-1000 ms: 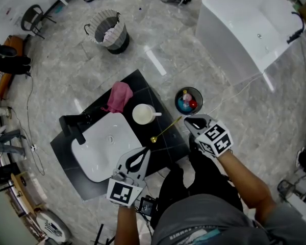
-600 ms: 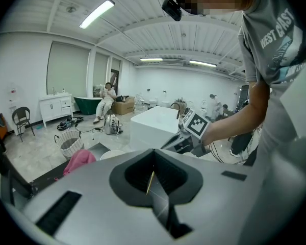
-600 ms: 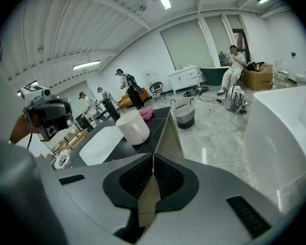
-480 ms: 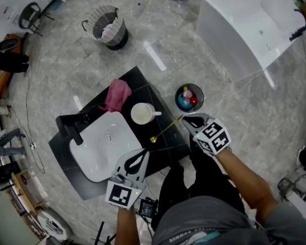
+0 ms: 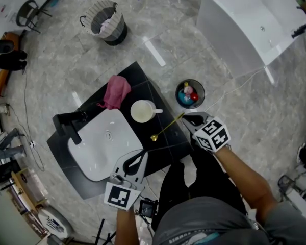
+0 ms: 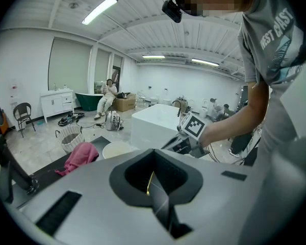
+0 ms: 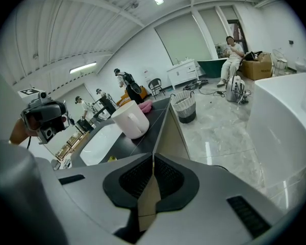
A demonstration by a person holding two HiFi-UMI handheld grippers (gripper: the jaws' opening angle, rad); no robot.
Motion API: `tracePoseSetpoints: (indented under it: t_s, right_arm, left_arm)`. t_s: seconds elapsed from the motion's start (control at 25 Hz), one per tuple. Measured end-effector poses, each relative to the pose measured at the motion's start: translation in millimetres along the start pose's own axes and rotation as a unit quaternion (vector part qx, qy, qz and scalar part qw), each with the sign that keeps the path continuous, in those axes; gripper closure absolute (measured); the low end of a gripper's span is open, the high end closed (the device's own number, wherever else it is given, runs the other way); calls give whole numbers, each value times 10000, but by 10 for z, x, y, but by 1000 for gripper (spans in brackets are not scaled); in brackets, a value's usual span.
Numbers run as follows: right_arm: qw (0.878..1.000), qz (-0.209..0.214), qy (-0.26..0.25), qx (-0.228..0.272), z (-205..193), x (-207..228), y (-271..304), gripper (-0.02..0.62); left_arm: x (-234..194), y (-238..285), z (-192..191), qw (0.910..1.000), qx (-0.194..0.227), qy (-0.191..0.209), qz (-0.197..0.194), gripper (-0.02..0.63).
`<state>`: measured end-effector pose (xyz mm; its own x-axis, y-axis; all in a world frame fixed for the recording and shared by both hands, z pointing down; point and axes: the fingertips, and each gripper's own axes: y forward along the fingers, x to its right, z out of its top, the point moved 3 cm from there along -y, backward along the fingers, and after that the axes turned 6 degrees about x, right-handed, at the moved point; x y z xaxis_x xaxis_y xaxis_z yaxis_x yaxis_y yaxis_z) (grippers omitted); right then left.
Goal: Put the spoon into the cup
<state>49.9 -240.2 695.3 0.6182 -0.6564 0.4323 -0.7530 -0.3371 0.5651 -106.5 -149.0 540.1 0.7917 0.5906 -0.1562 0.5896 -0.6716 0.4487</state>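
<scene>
The right gripper (image 5: 186, 119) has its claw pinched together on the handle tip of the gold spoon (image 5: 167, 127), off to the right of the white cup (image 5: 143, 111) in the head view. The spoon slants from that grip down towards the cup, its bowl low over the black countertop (image 5: 143, 83) just in front of the cup. Touching the surface or not? Too fine to call. The left gripper (image 5: 138, 158) waits further in front of the cup, claw together on nothing.

Set against the 2 earlier head views, very little differs. The spoon's bowl keeps the same spot just short of the cup, the grip on the handle holds, and the left gripper sits where it was. Only the picture itself slides a touch.

For the task, that likely means the pick is secured but the carry isn't made. The spoon is still outside the cup, and needs lifting over its rim.
</scene>
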Motion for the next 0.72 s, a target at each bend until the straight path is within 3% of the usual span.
tracePoseSetpoints:
  t_s: [0.4,0.72]
  right_arm:
    - [9993,150,340,21,-164,-12,57,561]
    - [9888,395,1422,232,-365,57,113,560]
  left_arm:
    - [23,1,-95,10000,-63,-21,-17,603]
    - [90,22,-220,9999,-141,-86,-13,603]
